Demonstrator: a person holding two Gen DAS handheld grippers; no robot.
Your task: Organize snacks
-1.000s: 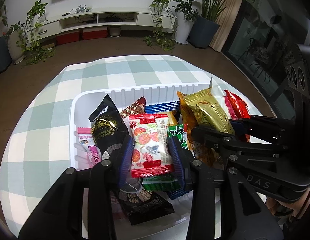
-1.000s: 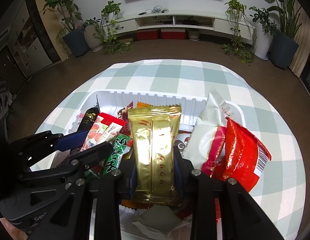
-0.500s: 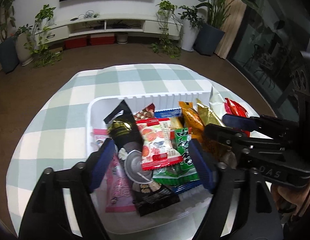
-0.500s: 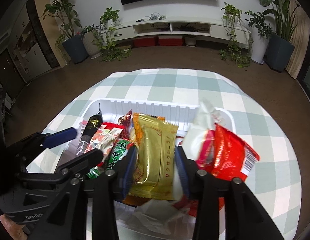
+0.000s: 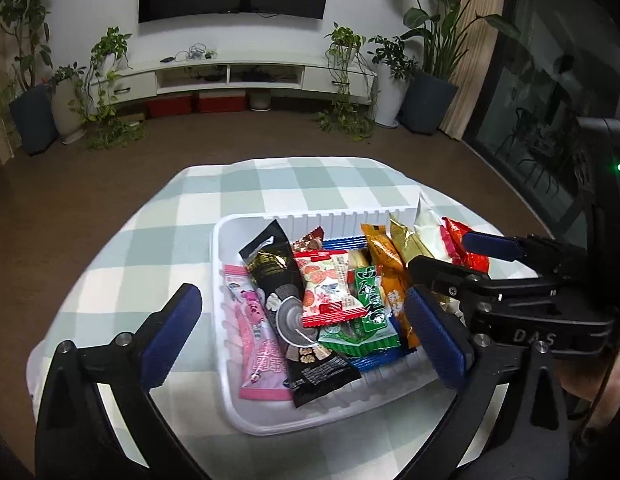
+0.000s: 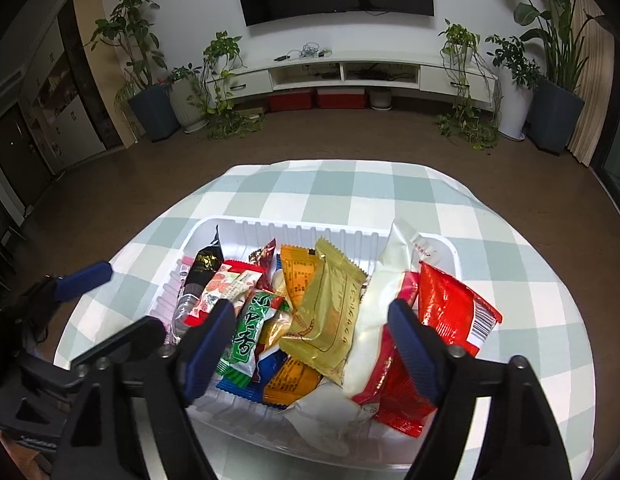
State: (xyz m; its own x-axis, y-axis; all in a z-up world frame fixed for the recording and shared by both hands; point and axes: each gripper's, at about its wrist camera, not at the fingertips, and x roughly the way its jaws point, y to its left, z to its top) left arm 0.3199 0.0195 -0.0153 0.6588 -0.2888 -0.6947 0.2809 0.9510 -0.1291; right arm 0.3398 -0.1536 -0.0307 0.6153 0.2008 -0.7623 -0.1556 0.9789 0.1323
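— Where do the two grippers stand?

— Both hang above the white tray (image 5: pixel 225 364) on the checked counter (image 6: pixel 522 268). The left gripper (image 5: pixel 305 312) has just been opening, and its jaws are spread very wide, one blue pad out over the cloth beyond the tray's wall, the other over the tray's opposite side. Nothing is pressed between them.

— And the packets under it?

— The red-and-white snack packet (image 5: pixel 328 294) lies loose between those jaws, resting on the black packet (image 5: pixel 277 276) and the green packet (image 5: pixel 370 296). The pink packet (image 5: pixel 255 340) lies flat nearer the left pad.

— The right gripper?

— The right gripper (image 6: pixel 312 340) has also just been opening; its jaws are apart and grip nothing. The gold packet (image 6: pixel 330 320) lies free between them, tilted on the heap. Just outside its right pad are the white packet (image 6: pixel 390 292) and the red packet (image 6: pixel 454 312), leaning against the tray's end. An orange packet (image 6: pixel 299 276) stands just beyond the gold one.
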